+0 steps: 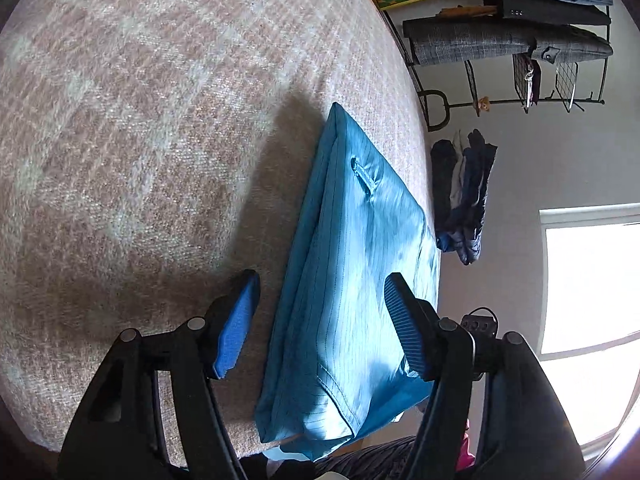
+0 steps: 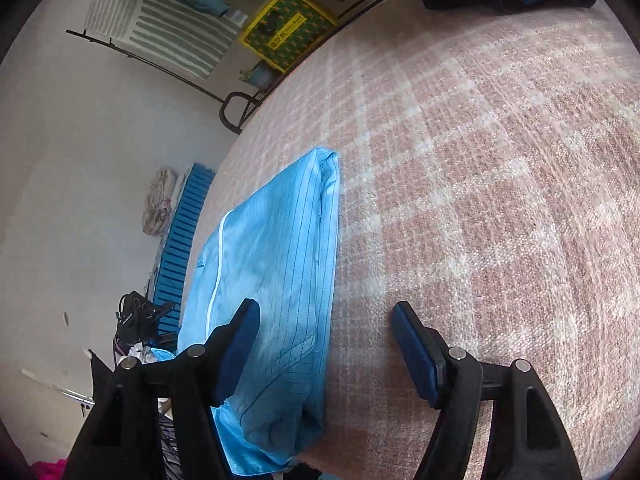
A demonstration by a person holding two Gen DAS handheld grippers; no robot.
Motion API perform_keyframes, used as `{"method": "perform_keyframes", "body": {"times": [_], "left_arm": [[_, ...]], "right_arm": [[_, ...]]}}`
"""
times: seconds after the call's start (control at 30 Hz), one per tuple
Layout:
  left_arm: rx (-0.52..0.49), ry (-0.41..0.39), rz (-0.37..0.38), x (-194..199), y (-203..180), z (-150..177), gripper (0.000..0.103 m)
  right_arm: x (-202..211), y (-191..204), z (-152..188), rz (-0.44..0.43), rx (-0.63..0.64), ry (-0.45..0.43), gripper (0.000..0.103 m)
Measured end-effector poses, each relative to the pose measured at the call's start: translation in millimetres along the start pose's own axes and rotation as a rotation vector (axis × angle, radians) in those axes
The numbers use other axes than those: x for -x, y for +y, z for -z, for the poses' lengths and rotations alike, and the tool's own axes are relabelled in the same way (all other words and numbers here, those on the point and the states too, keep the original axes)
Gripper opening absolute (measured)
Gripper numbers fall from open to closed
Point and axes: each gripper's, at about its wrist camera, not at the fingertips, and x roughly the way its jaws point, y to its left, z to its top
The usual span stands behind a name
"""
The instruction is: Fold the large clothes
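Observation:
A light blue pinstriped garment (image 1: pixel 352 280) lies folded into a long narrow stack near the edge of the pink-and-white checked bed cover (image 1: pixel 140 140). My left gripper (image 1: pixel 320 320) is open and empty, hovering over the near end of the stack, its fingers astride it. In the right wrist view the same garment (image 2: pixel 276 280) shows a white zipper line. My right gripper (image 2: pixel 326 344) is open and empty, above the garment's right edge, one finger over the cloth and the other over the bare cover (image 2: pixel 500 200).
A clothes rack with hung garments (image 1: pixel 508 40) stands beyond the bed. A yellow-and-green box (image 2: pixel 288 28) sits by the bed's far edge. Dark clothes (image 1: pixel 464 196) lie on the floor, as does a blue slatted board (image 2: pixel 180 248). A bright window (image 1: pixel 592 280) is at right.

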Motion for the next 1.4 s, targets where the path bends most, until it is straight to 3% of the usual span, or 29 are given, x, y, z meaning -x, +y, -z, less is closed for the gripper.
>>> {"method": "perform_keyframes", "body": {"times": [0.1, 0.17, 0.2, 0.23, 0.3, 0.37, 0.47, 0.63, 0.87, 0.97, 1.03, 1.17, 1.3, 1.4], "left_arm": [[-0.022, -0.006, -0.011, -5, -7, 0, 0.065], [-0.056, 0.006, -0.045, -15, -15, -1, 0.05], [-0.074, 0.006, -0.071, -18, -18, -1, 0.039], [-0.09, 0.0, -0.099, -20, -20, 0, 0.025], [-0.118, -0.011, -0.14, -26, -26, 1, 0.013], [-0.17, -0.031, -0.18, -28, -38, 1, 0.007], [-0.247, -0.07, -0.217, -31, -61, -11, 0.005], [-0.257, -0.116, -0.245, -51, -81, -50, 0.004], [-0.288, -0.134, -0.289, -82, -88, -93, 0.005], [-0.291, -0.131, -0.315, -75, -83, -94, 0.016], [-0.346, -0.174, -0.364, -62, -89, -89, 0.019], [-0.48, -0.235, -0.367, -29, -116, -61, 0.019], [-0.565, -0.183, -0.288, -17, -136, -11, 0.019], [-0.568, -0.107, -0.226, -23, -141, 25, 0.019]], "right_arm": [[-21, 4, 2, -0.032, 0.009, 0.062, 0.058], [-31, 9, 1, -0.045, 0.023, 0.063, 0.055], [-37, 10, 1, -0.051, 0.015, 0.083, 0.048], [-43, 10, 3, -0.05, 0.006, 0.108, 0.034], [-48, 15, 7, -0.02, 0.033, 0.106, 0.022], [-53, 32, 6, 0.053, 0.11, 0.112, 0.009], [-53, 49, -4, 0.122, 0.196, 0.083, 0.004], [-59, 63, -40, 0.199, 0.257, 0.003, 0.003], [-82, 59, -81, 0.287, 0.294, -0.016, 0.003], [-84, 59, -81, 0.326, 0.302, 0.0, 0.016], [-73, 59, -78, 0.35, 0.308, -0.014, 0.027], [-36, 82, -60, 0.346, 0.403, -0.067, 0.029], [-20, 123, -9, 0.238, 0.594, -0.019, 0.036], [-33, 147, 28, 0.266, 0.761, 0.05, 0.041]]}}
